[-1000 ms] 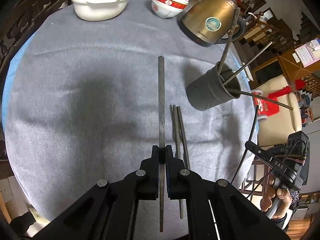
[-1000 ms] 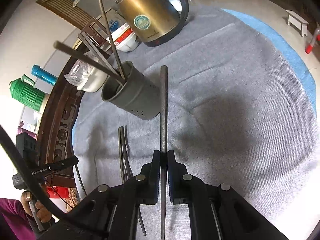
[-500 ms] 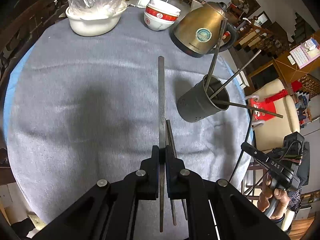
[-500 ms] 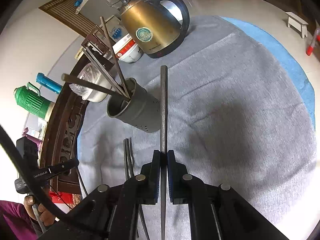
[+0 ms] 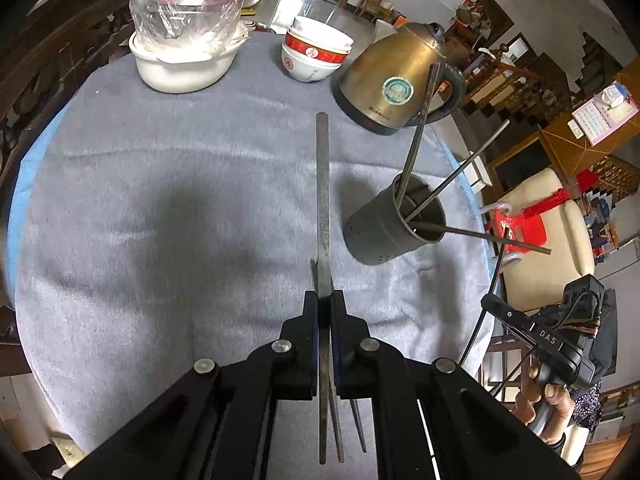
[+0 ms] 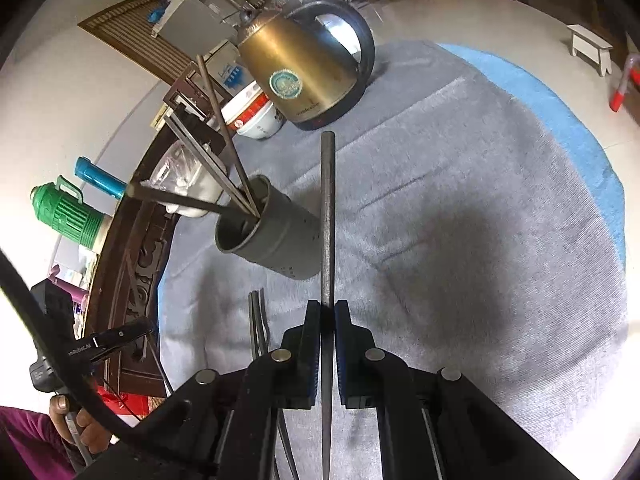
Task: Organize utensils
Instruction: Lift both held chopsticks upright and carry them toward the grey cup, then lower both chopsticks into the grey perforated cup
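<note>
Since a second ago, the loose chopsticks [image 6: 256,320] have slid under the left hand-held gripper [image 5: 325,300], which clamps one chopstick [image 5: 322,200]. Right hand-held gripper [image 6: 327,312] clamps another chopstick [image 6: 327,208]. Grey utensil holder [image 5: 390,228] stands near the bench [image 5: 160,200] edge, beside a brass kettle [image 5: 392,80].

"DAS" | right gripper [image 5: 548,340] body | kettle [image 5: 394,84] print unreadable

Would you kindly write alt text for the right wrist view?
The right gripper is shut on a dark chopstick above a grey cloth-covered table. Left of it stands a grey holder with three chopsticks, two more chopsticks lying nearby, and a brass kettle behind.
</note>
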`<state>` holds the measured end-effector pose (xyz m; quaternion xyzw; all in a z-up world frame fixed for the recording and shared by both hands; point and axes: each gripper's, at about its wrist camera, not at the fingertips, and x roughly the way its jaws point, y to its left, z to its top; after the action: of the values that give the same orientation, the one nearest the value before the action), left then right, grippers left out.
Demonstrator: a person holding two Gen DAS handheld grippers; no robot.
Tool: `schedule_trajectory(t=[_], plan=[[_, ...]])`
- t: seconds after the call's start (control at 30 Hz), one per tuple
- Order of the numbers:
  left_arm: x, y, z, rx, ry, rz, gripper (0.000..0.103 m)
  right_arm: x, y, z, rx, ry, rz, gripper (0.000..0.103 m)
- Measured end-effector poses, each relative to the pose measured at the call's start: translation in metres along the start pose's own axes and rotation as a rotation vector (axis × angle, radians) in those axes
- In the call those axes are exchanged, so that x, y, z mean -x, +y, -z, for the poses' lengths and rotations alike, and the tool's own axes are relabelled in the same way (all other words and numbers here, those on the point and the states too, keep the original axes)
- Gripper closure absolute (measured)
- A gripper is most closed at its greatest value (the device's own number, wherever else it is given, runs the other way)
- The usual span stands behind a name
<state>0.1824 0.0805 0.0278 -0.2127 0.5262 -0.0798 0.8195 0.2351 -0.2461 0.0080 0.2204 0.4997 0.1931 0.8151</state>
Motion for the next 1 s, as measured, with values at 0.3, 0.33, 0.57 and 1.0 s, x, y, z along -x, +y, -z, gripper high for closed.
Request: schedule_trajectory(t=[0.3, 0.33, 0.57, 1.0], plan=[[0.009, -0.011, -0.013, -0.014, -0.063, 0.013, 0.097, 0.014, -0.002, -0.015, -0.008, -0.053, -0.011, 0.096], [0.009, -0.012, -0.014, -0.016, -0.069, 0.016, 0.097, 0.015, -0.001, -0.017, -0.007, -0.059, -0.015, 0.096], [0.008, -0.018, -0.016, -0.02, -0.078, 0.009, 0.097, 0.013, 0.002, -0.022, 0.0, -0.073, -0.05, 0.096], [0.02, -0.028, -0.029, -0.022, -0.166, 0.047, 0.097, 0.023, 0.001, -0.034, -0.01, -0.129, -0.051, 0.096]])
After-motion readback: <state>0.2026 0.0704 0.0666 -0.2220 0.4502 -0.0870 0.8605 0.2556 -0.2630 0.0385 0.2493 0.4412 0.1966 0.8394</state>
